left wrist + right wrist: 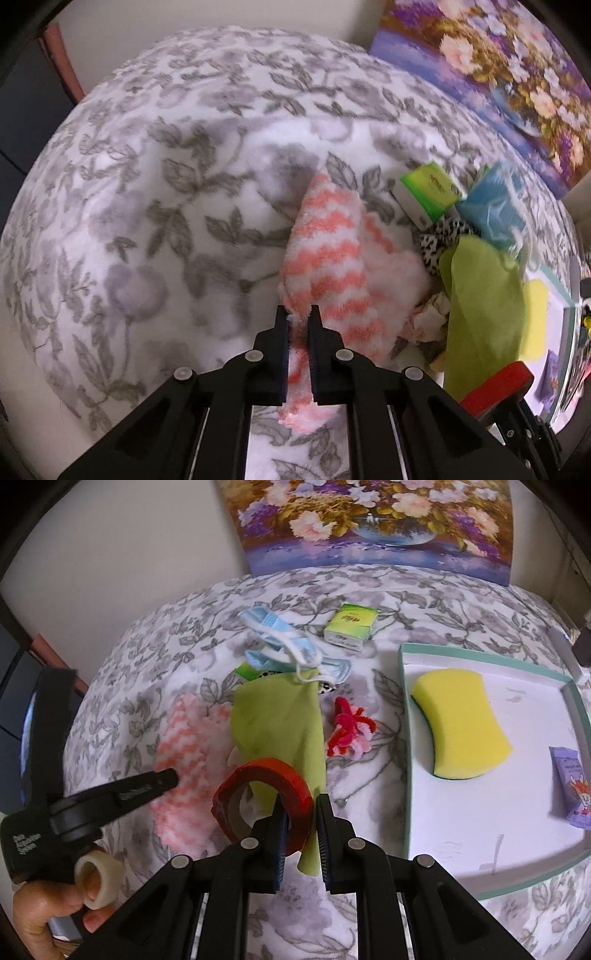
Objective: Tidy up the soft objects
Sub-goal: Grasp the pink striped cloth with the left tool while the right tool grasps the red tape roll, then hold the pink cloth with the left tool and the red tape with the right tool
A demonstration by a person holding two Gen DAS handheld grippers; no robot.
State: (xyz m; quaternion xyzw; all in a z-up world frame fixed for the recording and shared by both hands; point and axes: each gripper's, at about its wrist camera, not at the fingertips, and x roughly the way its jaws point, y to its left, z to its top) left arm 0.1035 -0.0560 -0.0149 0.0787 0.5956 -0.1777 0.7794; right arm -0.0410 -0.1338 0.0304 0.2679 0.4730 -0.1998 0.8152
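sponge point(461, 725) in tray point(404, 738), cloth point(280, 723) left

Soft, even indoor light fills both views, with no hard shadows or strong glare; the white tray point(480, 834) floor is the brightest patch and looks nearly washed out. Both fisheye pictures bend strongly toward the rim, bulging the floral blanket point(155, 206) into a dome and closing in black at the corners. Fine detail is smeared: the striped fluffy cloth point(325, 266) and the flower painting point(509, 74) look soft in the left wrist view, and in the right wrist view the blanket's near edge blurs.
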